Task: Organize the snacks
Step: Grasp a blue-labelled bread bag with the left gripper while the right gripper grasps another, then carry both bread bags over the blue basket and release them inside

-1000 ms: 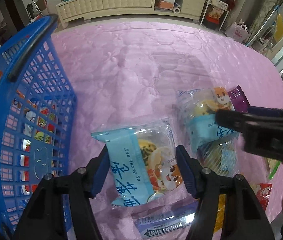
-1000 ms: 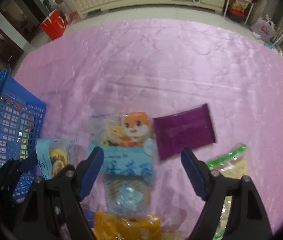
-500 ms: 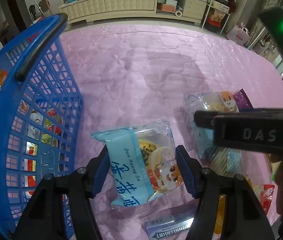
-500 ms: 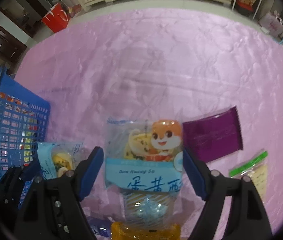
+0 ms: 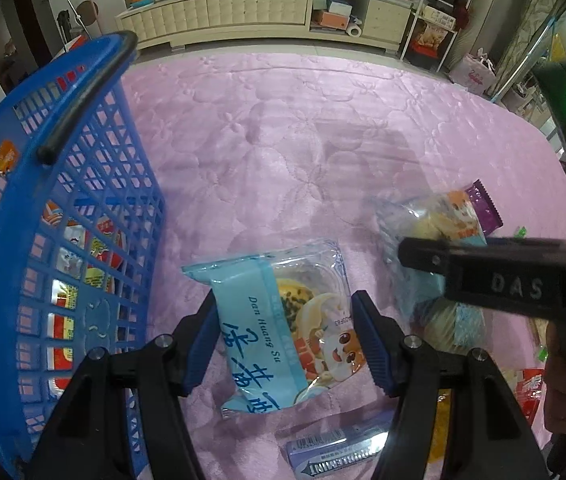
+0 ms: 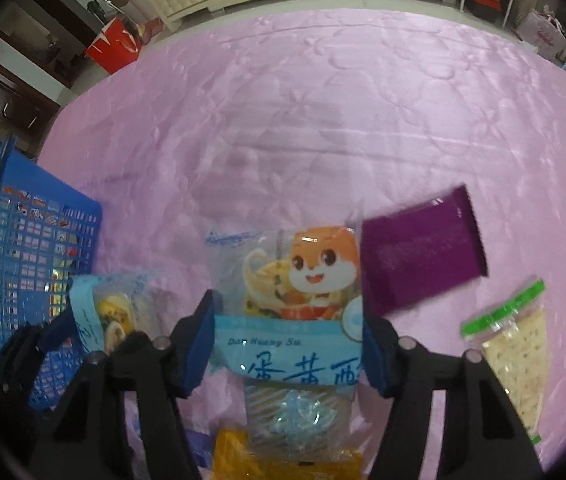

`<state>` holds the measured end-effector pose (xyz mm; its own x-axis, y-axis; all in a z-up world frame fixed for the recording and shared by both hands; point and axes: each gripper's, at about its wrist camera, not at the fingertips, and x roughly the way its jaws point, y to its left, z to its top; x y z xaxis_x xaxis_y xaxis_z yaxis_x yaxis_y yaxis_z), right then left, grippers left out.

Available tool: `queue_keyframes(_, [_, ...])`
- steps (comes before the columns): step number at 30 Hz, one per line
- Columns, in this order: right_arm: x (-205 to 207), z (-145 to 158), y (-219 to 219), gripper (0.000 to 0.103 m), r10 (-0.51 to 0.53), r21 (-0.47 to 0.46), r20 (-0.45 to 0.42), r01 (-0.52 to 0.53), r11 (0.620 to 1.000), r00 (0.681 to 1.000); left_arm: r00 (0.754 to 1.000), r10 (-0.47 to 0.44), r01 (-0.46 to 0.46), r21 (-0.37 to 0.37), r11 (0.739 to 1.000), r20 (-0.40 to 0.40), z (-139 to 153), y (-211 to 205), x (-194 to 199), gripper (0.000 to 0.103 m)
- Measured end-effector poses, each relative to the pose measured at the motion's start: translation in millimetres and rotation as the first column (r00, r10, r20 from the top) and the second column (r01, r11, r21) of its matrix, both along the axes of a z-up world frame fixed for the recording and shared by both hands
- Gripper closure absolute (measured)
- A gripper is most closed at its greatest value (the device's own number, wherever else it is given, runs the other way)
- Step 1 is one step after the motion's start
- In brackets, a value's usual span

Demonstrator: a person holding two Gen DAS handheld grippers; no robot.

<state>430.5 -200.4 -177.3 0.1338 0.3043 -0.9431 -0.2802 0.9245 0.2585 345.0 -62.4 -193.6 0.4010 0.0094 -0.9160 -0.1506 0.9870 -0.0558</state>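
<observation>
I'm looking down on the pink quilted cloth [image 6: 323, 92] that fills both views, with the blue mesh basket [image 5: 83, 216] banked up the left side of the left wrist frame, other snack packets visible through its lattice. Smaller now: two egg-yolk pastry packets. The left gripper [image 5: 287, 344] has its blue pads against both sides of the first pastry packet [image 5: 279, 320], low centre of its frame, grasping it just beside the basket wall. The right gripper [image 6: 287, 344] has just been closing its jaws, and the second pastry packet [image 6: 295, 304], the one with the orange squirrel, sits between them at lower centre; the pads look to meet its edges, so I read it as gripped, though the film is blurred there. Touching its right edge is a purple sachet [image 6: 423, 248], and a green-topped zip bag [image 6: 515, 340] lies at right. Risks, as I judge them: slippery film sliding out on the lift, a squeezed pastry crumbling, the purple sachet dragged along, or the two grippers clashing over the basket, since the right one crosses the right of the left wrist frame. A chewing gum pack [image 5: 335, 452] lies at the bottom edge.
</observation>
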Motion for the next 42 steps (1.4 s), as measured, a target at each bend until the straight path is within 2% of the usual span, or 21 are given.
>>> queue_keyframes(6, [-29.1, 33.1, -29.3, 0.037, -0.038, 0.019, 0.060, 0.037, 0.999, 0.997, 1.000, -0.023, 0.023, -0.029, 0.999, 0.019, 15.2, -8.0, -11.7, 0.041])
queue_keyframes(13, [-65.8, 83.9, -40.7, 0.037, -0.064, 0.017, 0.129, 0.063, 0.998, 0.990, 0.993, -0.060, 0.067, -0.060, 0.996, 0.106, 59.9, -21.4, -37.0, 0.041])
queue_keyframes(18, [-99.2, 125.6, -37.9, 0.037, -0.056, 0.006, 0.224, 0.056, 0.998, 0.973, 0.983, -0.082, 0.095, -0.072, 0.993, 0.167, 96.4, -19.3, -60.5, 0.041])
queue_keyframes(26, [-141.1, 175.5, 0.0, 0.036, -0.001, 0.005, 0.364, -0.001, 1.000, 0.931, 0.961, -0.103, 0.117, -0.041, 0.992, 0.258, 148.7, 7.5, -99.7, 0.041])
queue_keyframes(37, [-157.1, 193.9, 85.0, 0.036, 0.091, 0.024, 0.412, -0.110, 0.994, 0.907, 0.952, -0.074, 0.076, 0.004, 0.997, 0.298, 176.1, 93.7, -135.2, 0.041])
queue_keyframes(40, [-156.3, 193.9, 108.2, 0.036, 0.120, 0.029, 0.419, -0.146, 0.989, 0.900, 0.946, -0.087, 0.097, -0.017, 0.995, 0.313, 181.7, 120.0, -140.9, 0.041])
queue_keyframes(42, [-154.5, 192.3, 120.6, 0.036, 0.134, 0.032, 0.419, -0.162, 0.986, 0.898, 0.944, -0.091, 0.094, 0.006, 0.996, 0.316, 184.0, 132.1, -141.0, 0.041])
